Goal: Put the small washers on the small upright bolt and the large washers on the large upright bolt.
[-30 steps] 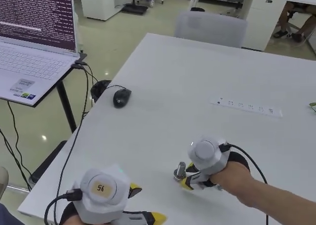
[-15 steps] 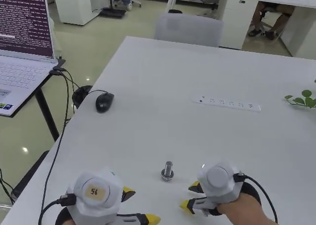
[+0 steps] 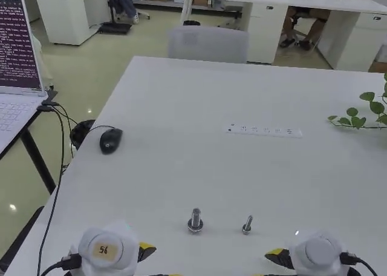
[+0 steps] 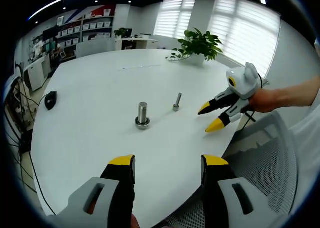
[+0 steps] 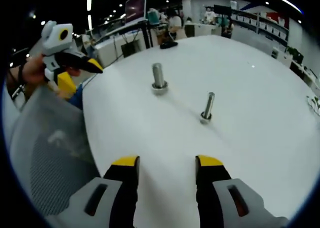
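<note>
At the table point(image 3: 199, 161) edge, left gripper point(image 4: 167, 163), right gripper point(image 5: 161, 162) gape empty; large bolt point(image 3: 195, 220), small bolt point(image 3: 247, 225) ahead.

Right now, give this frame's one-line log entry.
left gripper open, empty | right gripper open, empty | large steel bolt upright on white table | small steel bolt upright beside it, apart

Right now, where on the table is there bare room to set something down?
The wide patch between the power strip and the large bolt and small bolt is bare; so is the far end beyond the strip. The near edge is crowded: both bolts, left gripper and right gripper flanking them.
</note>
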The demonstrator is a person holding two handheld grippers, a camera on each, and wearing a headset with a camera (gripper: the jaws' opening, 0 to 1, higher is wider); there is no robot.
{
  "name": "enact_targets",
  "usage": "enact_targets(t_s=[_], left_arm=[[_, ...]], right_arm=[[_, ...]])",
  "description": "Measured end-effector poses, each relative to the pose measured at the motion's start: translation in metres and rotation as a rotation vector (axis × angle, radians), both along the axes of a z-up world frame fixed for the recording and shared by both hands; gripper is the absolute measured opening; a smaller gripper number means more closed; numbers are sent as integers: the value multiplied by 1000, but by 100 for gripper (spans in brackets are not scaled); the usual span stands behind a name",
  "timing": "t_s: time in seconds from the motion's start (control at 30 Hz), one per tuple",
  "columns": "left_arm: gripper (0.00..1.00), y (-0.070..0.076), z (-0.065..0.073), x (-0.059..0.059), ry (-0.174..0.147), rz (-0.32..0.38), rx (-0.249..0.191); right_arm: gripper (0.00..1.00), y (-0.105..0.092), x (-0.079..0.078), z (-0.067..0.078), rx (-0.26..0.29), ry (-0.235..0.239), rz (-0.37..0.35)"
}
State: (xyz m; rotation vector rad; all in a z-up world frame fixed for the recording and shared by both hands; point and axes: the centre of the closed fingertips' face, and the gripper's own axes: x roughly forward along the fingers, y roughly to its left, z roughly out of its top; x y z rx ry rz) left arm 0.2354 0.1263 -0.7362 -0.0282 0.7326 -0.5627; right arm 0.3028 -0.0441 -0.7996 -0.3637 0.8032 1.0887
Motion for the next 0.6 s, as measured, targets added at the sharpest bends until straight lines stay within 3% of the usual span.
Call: enact_targets(t_s=[0.23, 0.6], left_arm=[[52, 1, 1, 4, -3, 3, 1], [52, 2, 0, 6, -8, 15, 2]], right_arm=[[53, -11, 2, 10, 58, -16, -54], [56, -18, 4, 10, 78, -24, -80]])
